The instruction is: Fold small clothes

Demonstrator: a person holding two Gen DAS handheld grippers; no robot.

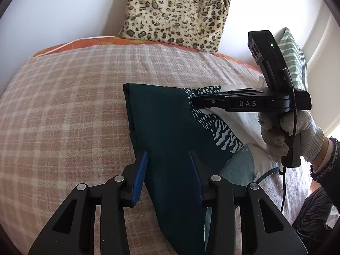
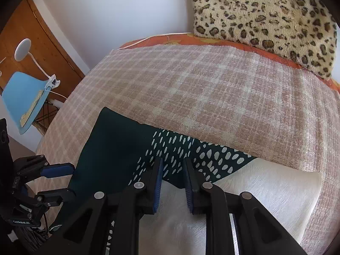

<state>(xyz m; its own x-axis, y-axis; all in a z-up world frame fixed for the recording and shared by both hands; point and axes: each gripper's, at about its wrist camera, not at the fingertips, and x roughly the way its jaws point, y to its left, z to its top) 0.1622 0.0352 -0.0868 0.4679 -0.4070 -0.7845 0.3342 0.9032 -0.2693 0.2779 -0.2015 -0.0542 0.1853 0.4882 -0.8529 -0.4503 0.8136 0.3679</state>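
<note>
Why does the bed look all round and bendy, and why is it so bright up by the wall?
In the left wrist view the fisheye lens bows the plaid blanket into a dome, with dark corners; the white wall and the window side at right glare out. In the right wrist view the blanket curves the same way, and the dark teal garment loses its detail in shade.

Bare checked blanket (image 1: 63, 106) fills the left and centre of the left-wrist frame; a leopard-print cushion (image 1: 178, 14) blocks the top edge (striped pillow (image 1: 294, 57) at upper right).
</note>
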